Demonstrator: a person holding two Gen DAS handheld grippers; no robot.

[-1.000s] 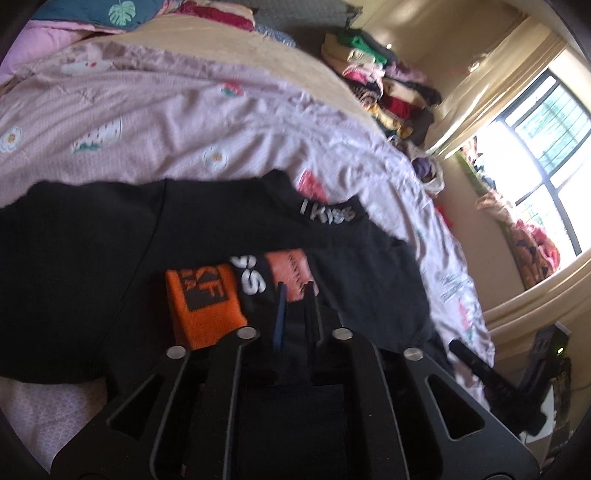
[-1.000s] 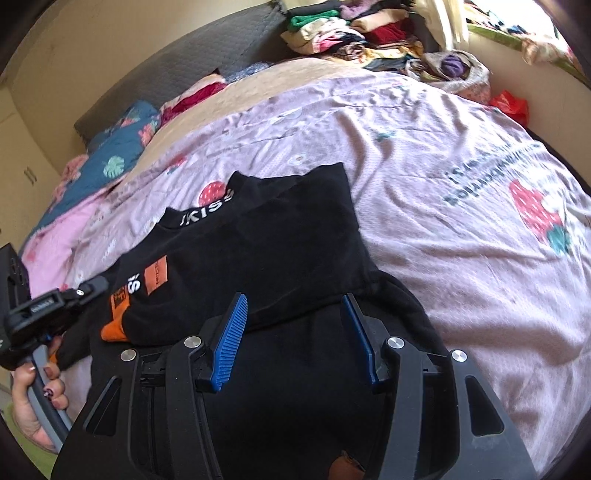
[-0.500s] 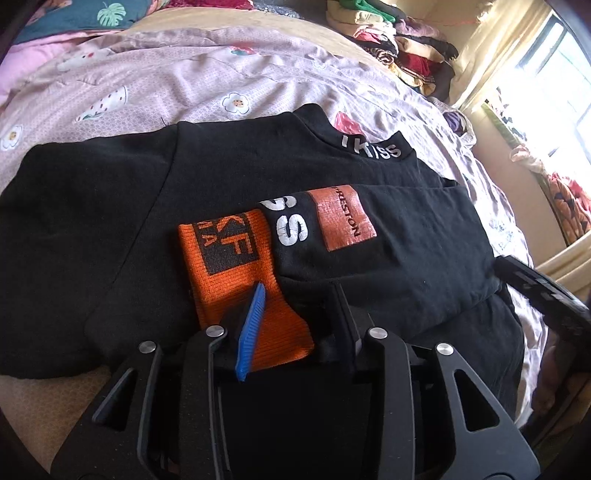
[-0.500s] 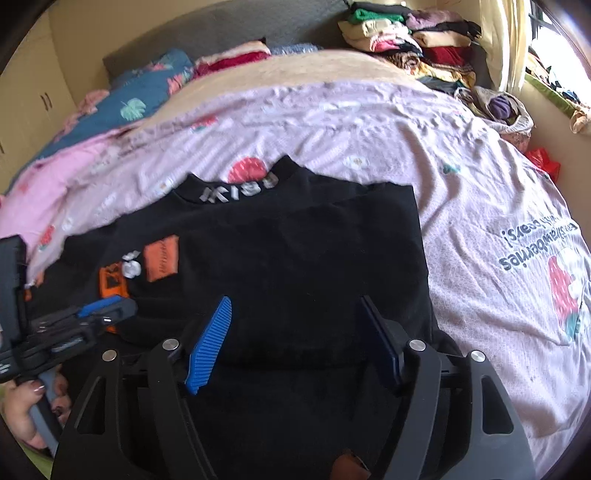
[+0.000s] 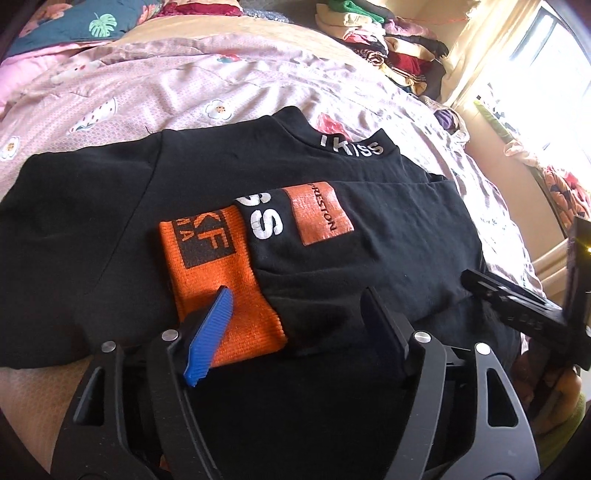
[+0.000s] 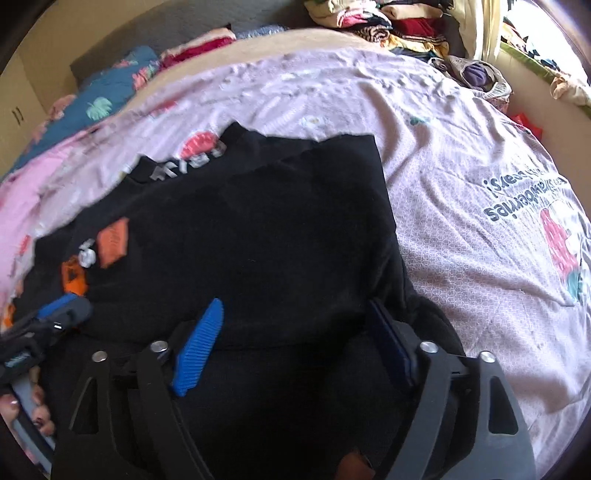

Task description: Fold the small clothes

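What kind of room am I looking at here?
Most likely a bedroom in a home. A black shirt lies spread on a bed with a pink printed sheet, pillows sit at its head, and folded clothes are stacked by a sunlit window.

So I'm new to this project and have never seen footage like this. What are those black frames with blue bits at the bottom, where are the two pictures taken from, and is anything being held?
No robot here: a person holds a hand-held gripper in each hand, and each carries a wide-angle camera that looks along its two fingers. One picture comes from the left gripper, the other from the right gripper. The blue bits are the finger pads.

On the bed's pink sheet lies a black top, its sleeve with an orange cuff folded across the body. A clothes pile sits at the far end.

Nothing is held: both grippers' jaws are opening, poised over the cloth without pinching it. In the right view you can see the person's hand on the other gripper's handle.
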